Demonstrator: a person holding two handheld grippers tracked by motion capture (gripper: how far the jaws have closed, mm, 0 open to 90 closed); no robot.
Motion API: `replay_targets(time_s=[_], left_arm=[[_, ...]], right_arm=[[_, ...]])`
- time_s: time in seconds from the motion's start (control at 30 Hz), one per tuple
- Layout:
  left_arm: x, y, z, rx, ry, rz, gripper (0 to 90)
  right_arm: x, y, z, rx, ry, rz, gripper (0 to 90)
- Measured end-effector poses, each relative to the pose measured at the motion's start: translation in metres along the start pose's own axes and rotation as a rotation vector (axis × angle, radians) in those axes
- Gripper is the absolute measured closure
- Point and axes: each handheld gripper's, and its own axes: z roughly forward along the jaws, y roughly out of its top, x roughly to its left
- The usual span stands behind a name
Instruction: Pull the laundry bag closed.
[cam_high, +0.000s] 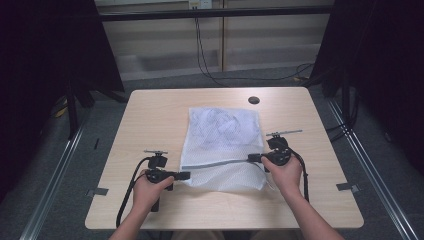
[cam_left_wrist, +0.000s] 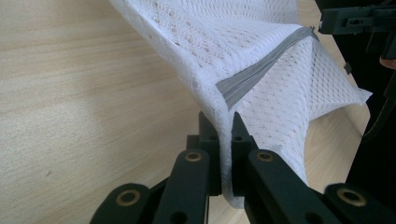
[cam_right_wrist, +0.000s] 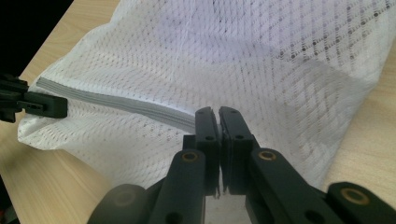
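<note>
Left gripper (cam_left_wrist: 220, 123) clamped on bag (cam_high: 222, 145) edge at zipper (cam_high: 217, 163) end; right gripper (cam_right_wrist: 218, 119) pinching my other zipper end; bare table (cam_high: 150, 115) around.

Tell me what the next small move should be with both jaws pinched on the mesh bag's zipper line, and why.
Probably slide the right gripper along the grey zipper toward the left gripper, which anchors the other end. Both are shut on the white mesh laundry bag at opposite ends of the zipper, which is stretched taut between them. Whether the right jaws hold the pull tab or just fabric is unclear.
</note>
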Motion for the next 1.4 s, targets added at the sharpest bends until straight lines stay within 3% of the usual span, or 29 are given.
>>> replay_targets(time_s=[1.4], left_arm=[[-0.0003,-0.0001,0.0004,-0.001,0.000,-0.002,89.1]], right_arm=[[-0.0050,-0.0008,-0.0067,-0.006,-0.008,0.008,86.8]])
